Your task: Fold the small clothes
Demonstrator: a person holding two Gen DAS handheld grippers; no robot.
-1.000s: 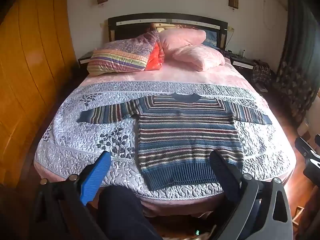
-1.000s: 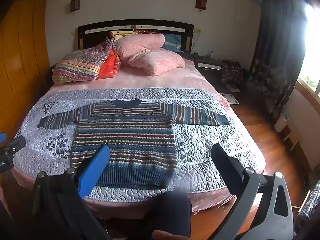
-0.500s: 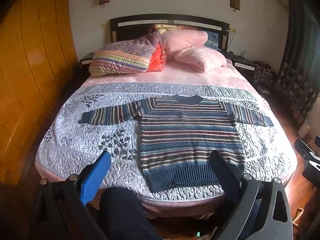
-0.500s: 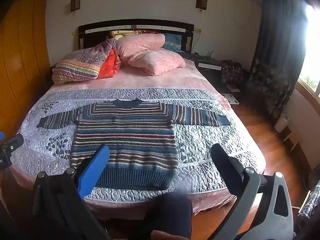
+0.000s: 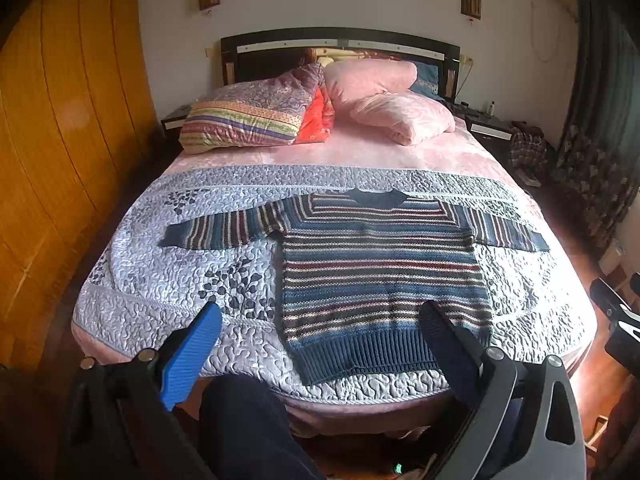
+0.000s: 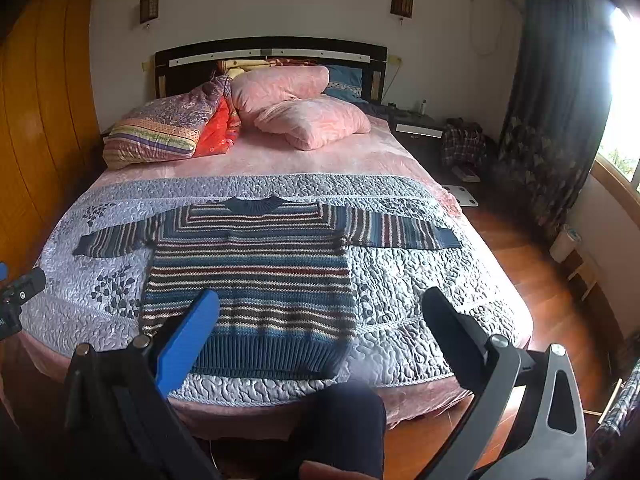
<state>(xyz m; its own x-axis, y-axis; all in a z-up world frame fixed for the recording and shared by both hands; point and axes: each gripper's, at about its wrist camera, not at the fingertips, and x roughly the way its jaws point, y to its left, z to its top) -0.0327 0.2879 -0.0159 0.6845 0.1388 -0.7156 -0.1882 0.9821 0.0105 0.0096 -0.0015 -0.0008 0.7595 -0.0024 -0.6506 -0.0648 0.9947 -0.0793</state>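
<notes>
Your left gripper (image 5: 320,344) and right gripper (image 6: 320,332) both hang empty with jaws wide, before the foot edge of the bed (image 5: 132,320). The striped sweater (image 5: 380,264) lies flat on the quilt, hem toward you, collar toward the headboard, sleeves spread along the bed's width. Each sleeve lies ahead on its own gripper's side.

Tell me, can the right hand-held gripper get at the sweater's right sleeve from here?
Probably yes. The right hand-held gripper is open and empty, and the right sleeve lies flat on the quilt with nothing on it, though it lies farther up the bed than the hem.
</notes>
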